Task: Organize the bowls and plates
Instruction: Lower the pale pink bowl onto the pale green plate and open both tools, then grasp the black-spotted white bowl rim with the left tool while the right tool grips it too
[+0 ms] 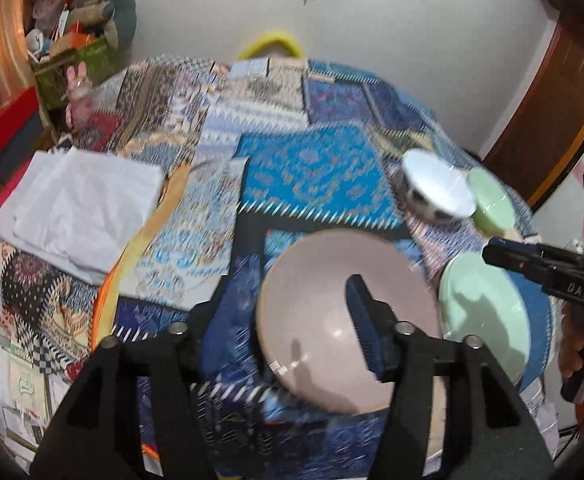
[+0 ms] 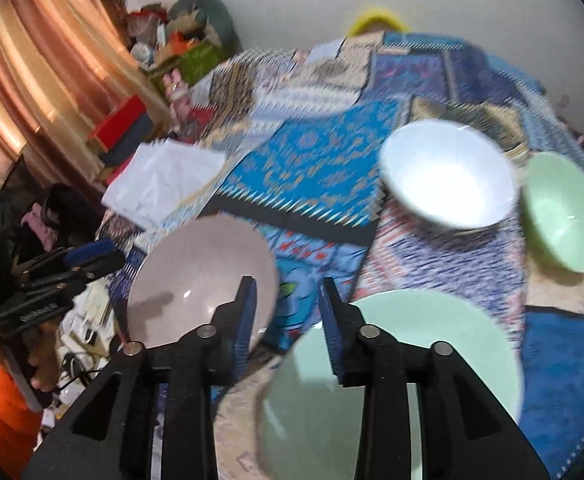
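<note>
Pink plate sits between the wide-open left gripper, green plate under the part-open right gripper.

Glossy smooth pink plate and green plate lie on patterned woven cloth.

A blurred fisheye view over a patchwork cloth. The left gripper hangs open above a pink plate at six o'clock. A green plate lies at four o'clock, with a white bowl and green bowl at two o'clock. The right gripper enters at three o'clock.
</note>
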A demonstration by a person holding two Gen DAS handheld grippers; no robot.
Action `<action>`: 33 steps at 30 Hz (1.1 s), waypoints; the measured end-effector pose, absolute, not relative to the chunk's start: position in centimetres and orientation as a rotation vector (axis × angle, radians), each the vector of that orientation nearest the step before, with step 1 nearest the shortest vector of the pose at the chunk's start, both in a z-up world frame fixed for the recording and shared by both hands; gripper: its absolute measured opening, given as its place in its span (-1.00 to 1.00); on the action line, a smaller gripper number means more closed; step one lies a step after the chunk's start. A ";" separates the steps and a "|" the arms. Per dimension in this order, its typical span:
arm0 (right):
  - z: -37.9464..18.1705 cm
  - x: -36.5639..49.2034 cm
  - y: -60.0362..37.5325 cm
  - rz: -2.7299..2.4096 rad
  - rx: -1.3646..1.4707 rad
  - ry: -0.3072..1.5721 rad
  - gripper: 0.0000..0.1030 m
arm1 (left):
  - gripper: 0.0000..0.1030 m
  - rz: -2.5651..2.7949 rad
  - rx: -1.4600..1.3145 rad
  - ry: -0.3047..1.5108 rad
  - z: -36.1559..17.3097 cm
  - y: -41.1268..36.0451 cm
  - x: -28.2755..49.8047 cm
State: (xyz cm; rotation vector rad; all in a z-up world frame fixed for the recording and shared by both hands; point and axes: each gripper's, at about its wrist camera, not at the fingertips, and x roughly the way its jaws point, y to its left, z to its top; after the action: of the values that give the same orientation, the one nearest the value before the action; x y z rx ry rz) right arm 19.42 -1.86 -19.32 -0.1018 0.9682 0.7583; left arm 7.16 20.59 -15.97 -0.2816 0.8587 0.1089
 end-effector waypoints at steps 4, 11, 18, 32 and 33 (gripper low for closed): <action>-18.1 20.5 -4.2 0.716 -0.069 0.936 -0.21 | 0.33 0.092 -0.234 0.811 -13.6 18.4 8.8; -17.0 23.4 -8.0 0.617 -0.040 0.915 -0.14 | 0.66 -0.018 -0.270 0.830 -12.0 15.7 13.4; -17.4 26.7 -10.0 0.567 -0.001 0.900 -0.14 | 0.66 -0.079 -0.266 0.908 -12.8 13.6 19.3; -23.7 34.5 -9.7 0.504 0.101 1.058 -0.40 | 0.66 -0.098 -0.208 1.072 -19.2 12.1 27.2; -24.0 34.8 -9.9 0.499 0.114 1.065 -0.41 | 0.66 -0.100 -0.204 1.077 -19.4 12.0 27.5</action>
State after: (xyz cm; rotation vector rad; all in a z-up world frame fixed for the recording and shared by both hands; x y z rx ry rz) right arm 34.77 -9.86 -24.00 0.1140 1.0652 0.4989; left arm 27.52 12.04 -19.42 -0.2042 1.0772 -0.1003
